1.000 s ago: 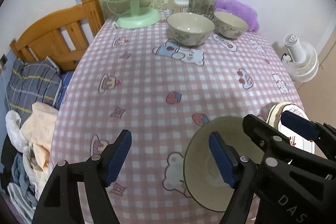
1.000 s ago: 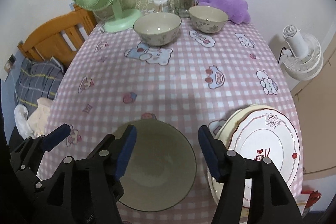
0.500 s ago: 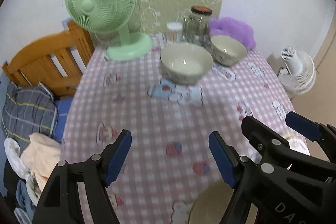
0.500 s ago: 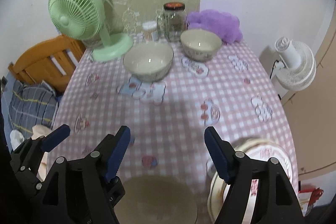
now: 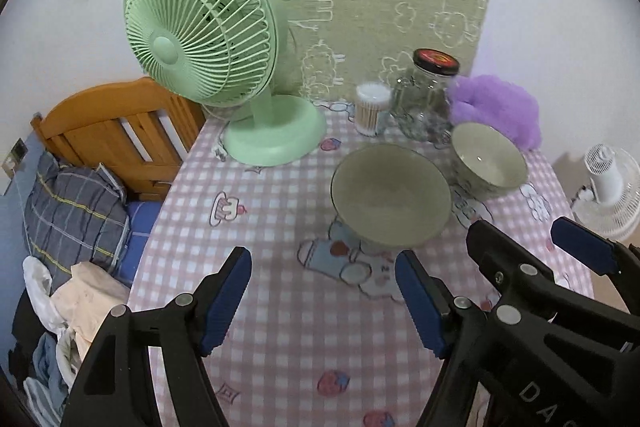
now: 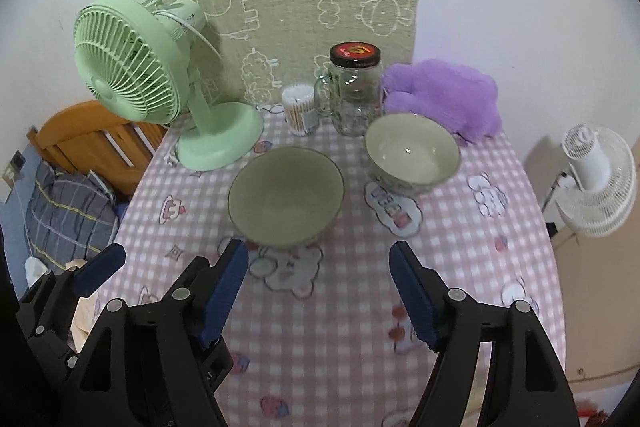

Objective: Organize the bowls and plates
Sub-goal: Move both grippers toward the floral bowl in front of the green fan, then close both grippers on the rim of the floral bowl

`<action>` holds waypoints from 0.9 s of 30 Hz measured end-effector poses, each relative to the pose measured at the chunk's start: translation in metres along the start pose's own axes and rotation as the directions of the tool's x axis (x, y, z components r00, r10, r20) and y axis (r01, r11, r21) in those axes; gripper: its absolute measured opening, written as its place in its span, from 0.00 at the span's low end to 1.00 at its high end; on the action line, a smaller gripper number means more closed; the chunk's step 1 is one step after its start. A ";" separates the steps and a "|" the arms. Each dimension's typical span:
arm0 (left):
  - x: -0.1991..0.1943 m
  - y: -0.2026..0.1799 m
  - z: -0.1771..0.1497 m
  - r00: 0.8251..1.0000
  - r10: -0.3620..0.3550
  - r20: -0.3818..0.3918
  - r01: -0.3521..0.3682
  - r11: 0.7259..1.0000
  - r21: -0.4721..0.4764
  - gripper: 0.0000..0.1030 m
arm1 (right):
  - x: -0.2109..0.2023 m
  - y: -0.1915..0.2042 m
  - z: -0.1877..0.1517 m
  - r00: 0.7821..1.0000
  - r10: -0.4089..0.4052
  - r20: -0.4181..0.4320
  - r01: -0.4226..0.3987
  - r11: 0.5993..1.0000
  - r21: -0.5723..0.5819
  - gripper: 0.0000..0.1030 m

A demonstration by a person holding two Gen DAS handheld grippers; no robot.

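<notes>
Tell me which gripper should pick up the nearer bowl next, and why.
Left, probably. The left gripper is open and empty, and the nearer bowl sits just beyond its right finger. The right gripper, also open, points between the two bowls.

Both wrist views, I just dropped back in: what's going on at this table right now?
Nothing is being held. The left gripper and right gripper are both open and empty above the checked tablecloth, side by side and pointed at the far end. Two bowls stand there upright and apart: a larger bowl nearer the grippers and a smaller bowl beyond it to the right. Behind them are a green fan, a glass jar and a purple cloth.
</notes>
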State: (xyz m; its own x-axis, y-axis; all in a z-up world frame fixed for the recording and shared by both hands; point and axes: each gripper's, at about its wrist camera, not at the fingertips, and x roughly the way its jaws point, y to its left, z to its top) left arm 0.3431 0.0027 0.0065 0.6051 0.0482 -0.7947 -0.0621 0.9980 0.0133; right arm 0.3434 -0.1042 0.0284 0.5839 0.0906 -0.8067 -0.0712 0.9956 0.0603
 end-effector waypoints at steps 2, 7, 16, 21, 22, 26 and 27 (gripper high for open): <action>0.008 -0.003 0.006 1.000 0.014 0.010 -0.013 1.000 -0.006 0.73 | 0.011 0.001 0.008 1.000 0.010 0.007 -0.010 1.000 -0.015 0.74; 0.025 -0.010 0.017 0.999 0.054 0.007 -0.053 0.998 -0.046 0.70 | 0.034 0.002 0.023 0.999 0.031 0.008 -0.031 0.999 -0.026 0.74; 0.069 -0.014 0.035 0.997 0.070 -0.014 -0.070 0.995 -0.064 0.65 | 0.077 -0.002 0.044 1.000 0.027 -0.004 -0.027 0.999 -0.036 0.73; 0.091 -0.013 0.037 0.998 0.058 -0.036 -0.061 0.996 -0.067 0.56 | 0.103 -0.004 0.048 0.999 0.043 -0.029 -0.044 0.999 -0.033 0.69; 0.094 -0.013 0.037 0.998 0.054 -0.041 -0.057 0.996 -0.067 0.56 | 0.108 -0.004 0.048 0.998 0.047 -0.034 -0.048 0.998 -0.035 0.67; 0.107 -0.015 0.039 0.996 0.067 -0.058 -0.071 0.995 -0.068 0.49 | 0.121 -0.006 0.050 0.999 0.033 -0.042 -0.034 0.999 -0.040 0.59; 0.111 -0.016 0.038 0.996 0.068 -0.061 -0.073 0.995 -0.072 0.47 | 0.124 -0.007 0.050 0.998 0.032 -0.046 -0.033 0.999 -0.038 0.58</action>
State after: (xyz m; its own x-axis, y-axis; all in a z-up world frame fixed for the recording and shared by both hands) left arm 0.4413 -0.0061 -0.0585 0.5501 0.1138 -0.8273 -0.1633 0.9862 0.0271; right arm 0.4569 -0.0984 -0.0423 0.5434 0.1208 -0.8307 -0.1212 0.9905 0.0648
